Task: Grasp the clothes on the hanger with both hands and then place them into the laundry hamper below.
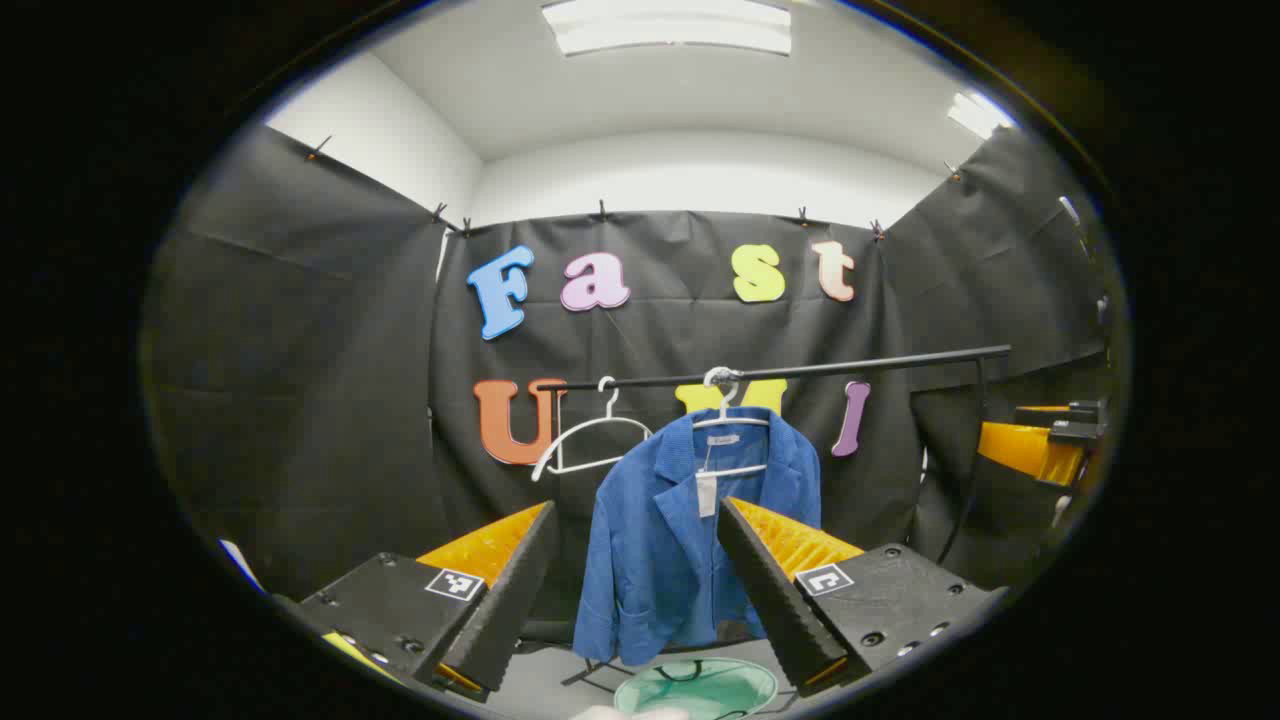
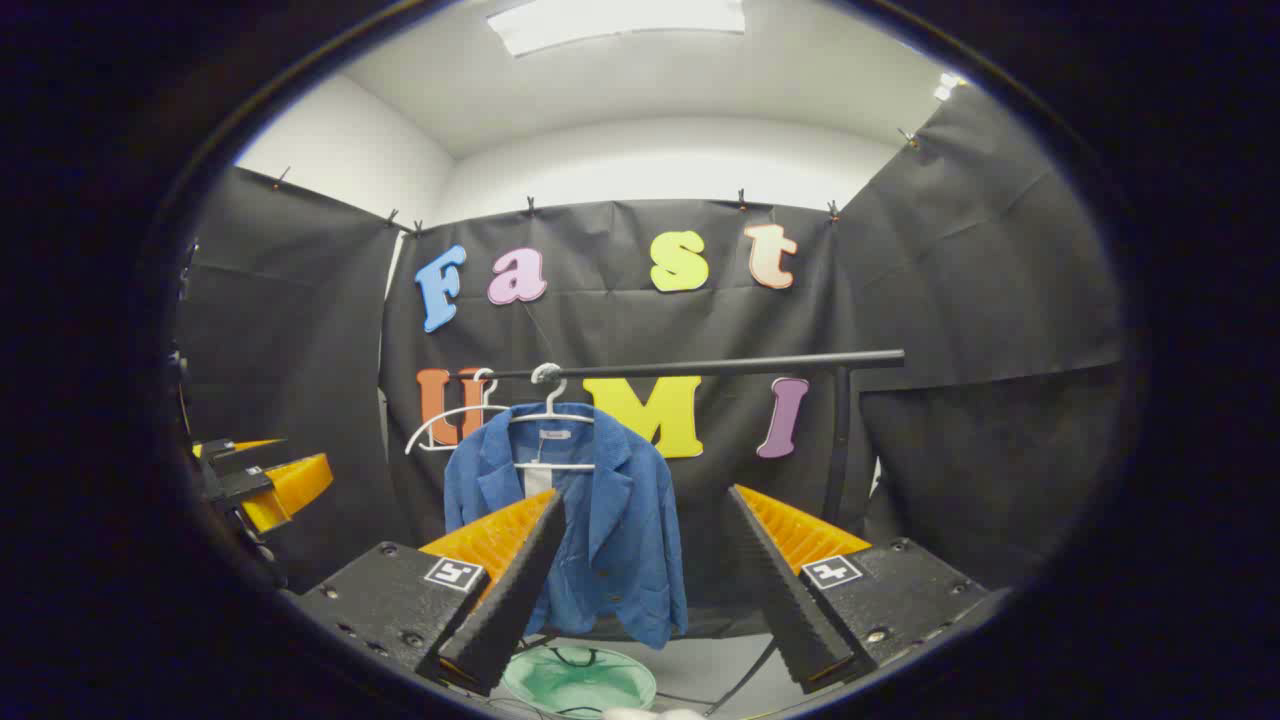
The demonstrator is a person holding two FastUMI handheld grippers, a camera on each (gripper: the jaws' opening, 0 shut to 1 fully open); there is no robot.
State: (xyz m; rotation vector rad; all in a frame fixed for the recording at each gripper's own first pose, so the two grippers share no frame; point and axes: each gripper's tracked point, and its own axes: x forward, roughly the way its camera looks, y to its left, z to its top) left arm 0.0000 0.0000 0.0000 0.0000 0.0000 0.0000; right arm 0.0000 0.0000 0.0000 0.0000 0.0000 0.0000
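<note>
Both claws, the left gripper (image 1: 630, 585) and the right gripper (image 2: 640, 585), gape wide and hold nothing. At twelve o'clock the blue jacket (image 1: 690, 540) hangs on its hanger (image 1: 728, 440); the hamper (image 1: 695, 688) waits at six. Grab only cloth unevenly and I reckon the jacket snags or the hanger swings off the rail (image 1: 800, 370).

A blue jacket (image 1: 690, 540) hangs upright on a white hanger (image 1: 728, 428) from a black rail (image 1: 800, 370), front open, a white tag at its collar; directly below, at 6 o'clock, sits a round green laundry hamper (image 1: 695, 688).
</note>
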